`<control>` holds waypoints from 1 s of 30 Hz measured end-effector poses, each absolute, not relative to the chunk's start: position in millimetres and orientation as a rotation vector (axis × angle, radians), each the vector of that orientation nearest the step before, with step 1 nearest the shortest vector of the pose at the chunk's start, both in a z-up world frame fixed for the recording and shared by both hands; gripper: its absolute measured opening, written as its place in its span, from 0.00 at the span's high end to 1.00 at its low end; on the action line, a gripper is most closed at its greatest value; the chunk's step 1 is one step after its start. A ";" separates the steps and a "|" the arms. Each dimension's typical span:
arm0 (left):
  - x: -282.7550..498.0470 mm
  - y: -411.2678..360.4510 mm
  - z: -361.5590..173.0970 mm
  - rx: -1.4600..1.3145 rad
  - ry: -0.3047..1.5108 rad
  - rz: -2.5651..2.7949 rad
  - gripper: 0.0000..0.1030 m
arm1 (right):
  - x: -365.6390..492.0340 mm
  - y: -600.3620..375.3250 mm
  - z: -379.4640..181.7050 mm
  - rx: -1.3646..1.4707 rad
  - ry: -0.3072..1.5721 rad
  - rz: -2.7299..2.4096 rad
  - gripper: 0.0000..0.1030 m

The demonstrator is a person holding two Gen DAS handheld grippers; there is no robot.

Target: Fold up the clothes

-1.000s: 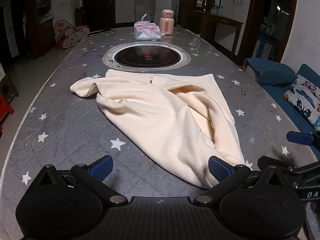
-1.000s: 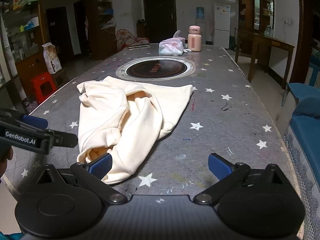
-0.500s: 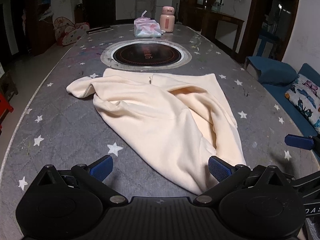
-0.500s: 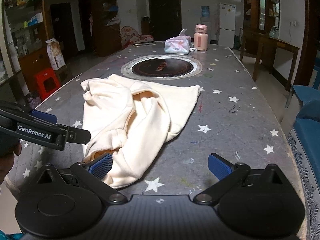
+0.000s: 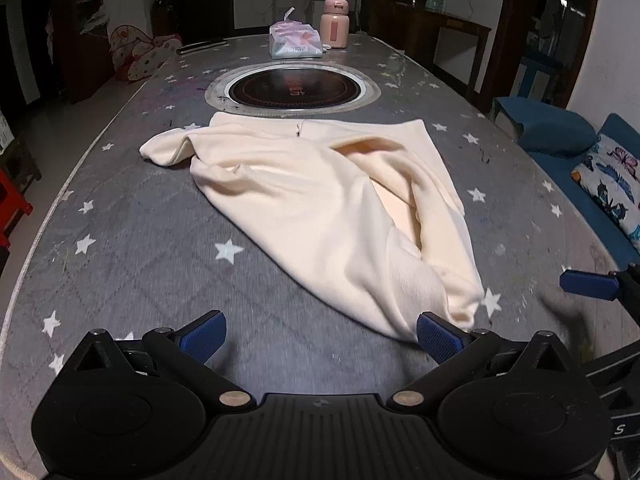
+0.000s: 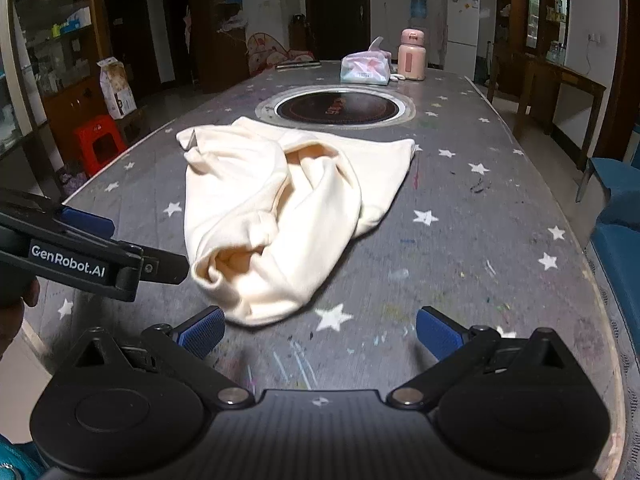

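A cream garment lies rumpled on the grey star-patterned table, its far edge near the round cooktop. In the right wrist view the same garment shows a rolled opening at its near end. My left gripper is open, just short of the garment's near corner, with its right finger beside the cloth. My right gripper is open too, with its left finger close to the garment's near fold and nothing between the fingers. The left gripper's body shows at the left of the right wrist view.
A round black cooktop is set into the table's middle. Beyond it stand a tissue pack and a pink bottle. A blue sofa with a patterned cushion lies to the right, and a red stool to the left.
Both grippers have drawn back and risen slightly from the garment, so it sits farther from the fingers. Both stay open. The garment itself has not moved.
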State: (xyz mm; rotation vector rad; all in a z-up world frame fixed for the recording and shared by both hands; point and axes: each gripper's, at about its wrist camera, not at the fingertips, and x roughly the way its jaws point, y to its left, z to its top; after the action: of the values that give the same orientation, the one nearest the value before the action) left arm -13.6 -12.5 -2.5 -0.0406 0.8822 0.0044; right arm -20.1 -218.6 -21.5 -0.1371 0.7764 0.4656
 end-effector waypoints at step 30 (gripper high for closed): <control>-25.0 -12.3 -3.7 -0.025 0.885 0.037 0.00 | -33.2 -211.0 -24.4 -0.124 0.796 0.423 0.00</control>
State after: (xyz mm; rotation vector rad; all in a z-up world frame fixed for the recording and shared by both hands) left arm -25.0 -12.3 -3.7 -0.0253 0.8851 0.0373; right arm -33.2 -211.0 -24.4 -0.1244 0.7958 0.4232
